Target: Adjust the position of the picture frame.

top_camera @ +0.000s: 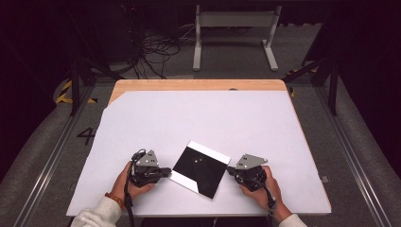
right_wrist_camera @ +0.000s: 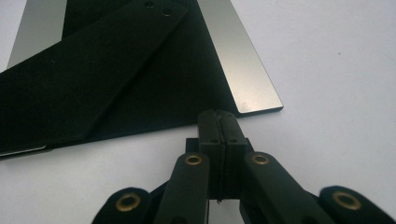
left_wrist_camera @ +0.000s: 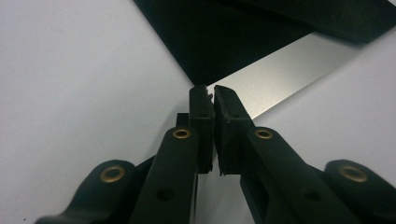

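Two hands at the near edge, left gripper (top_camera: 166, 172) jaws pinched on the black square panel's (top_camera: 201, 170) left corner, right gripper (top_camera: 230, 169) jaws pressed together at its right edge, panel flat on white sheet (top_camera: 213, 118), near centre

A wooden table (top_camera: 198, 85) is standing in the middle of a dim room, its top mostly lying under a large white sheet (top_camera: 208, 123) that is catching the brightest light. Grey carpet (top_camera: 42, 156) is covering the floor around it, with metal rails (top_camera: 352, 156) running along both sides. Behind the table, a white metal frame (top_camera: 234, 35) is resting on the floor, and a tangle of black cables (top_camera: 153, 52) is lying beside it. Yellow and black tape (top_camera: 64, 94) is marking the floor at left, near a painted number (top_camera: 86, 135). The far background is fading into darkness.
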Tool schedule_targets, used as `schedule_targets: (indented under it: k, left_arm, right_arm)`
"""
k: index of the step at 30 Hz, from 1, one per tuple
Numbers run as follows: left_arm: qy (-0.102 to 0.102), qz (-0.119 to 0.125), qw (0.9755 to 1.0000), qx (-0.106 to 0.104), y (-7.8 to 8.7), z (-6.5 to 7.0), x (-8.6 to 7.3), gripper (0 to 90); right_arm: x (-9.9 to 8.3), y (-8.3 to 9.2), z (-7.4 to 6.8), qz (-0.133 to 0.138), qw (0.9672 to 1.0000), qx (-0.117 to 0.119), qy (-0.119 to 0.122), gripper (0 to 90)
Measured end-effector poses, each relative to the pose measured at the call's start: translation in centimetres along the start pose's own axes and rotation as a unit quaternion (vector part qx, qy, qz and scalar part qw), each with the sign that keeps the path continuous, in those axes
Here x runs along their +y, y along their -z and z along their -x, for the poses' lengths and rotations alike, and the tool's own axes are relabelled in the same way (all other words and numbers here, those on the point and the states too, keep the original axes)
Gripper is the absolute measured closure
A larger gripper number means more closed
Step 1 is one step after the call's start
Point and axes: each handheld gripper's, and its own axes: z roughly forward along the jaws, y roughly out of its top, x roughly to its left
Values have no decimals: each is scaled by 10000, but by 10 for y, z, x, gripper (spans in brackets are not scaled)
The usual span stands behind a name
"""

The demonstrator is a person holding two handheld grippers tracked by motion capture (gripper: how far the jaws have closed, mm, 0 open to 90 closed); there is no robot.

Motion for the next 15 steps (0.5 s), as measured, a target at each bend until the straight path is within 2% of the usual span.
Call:
schedule_targets:
  k: [3, 5, 8, 10, 15]
  left_arm:
    - [94, 66, 9999, -91, -1, 0, -1, 898]
    - [88, 93, 9998, -138, -2, 2, -1, 898]
    - [-9, 45, 9999, -98, -3, 4, 1, 899]
    - [55, 73, 9999, -92, -3, 5, 0, 899]
    - [71, 58, 9999, -66, -4, 7, 1, 899]
  right_arm:
    - [1, -2, 1, 16, 10000, 19, -55, 900]
    - [1, -2, 1, 19, 10000, 20, -74, 900]
    - [5, -5, 1, -11, 10000, -18, -48, 900]
    - [6, -5, 2, -42, 10000, -42, 2, 900]
    - [7, -7, 6, -23, 10000, -29, -87, 900]
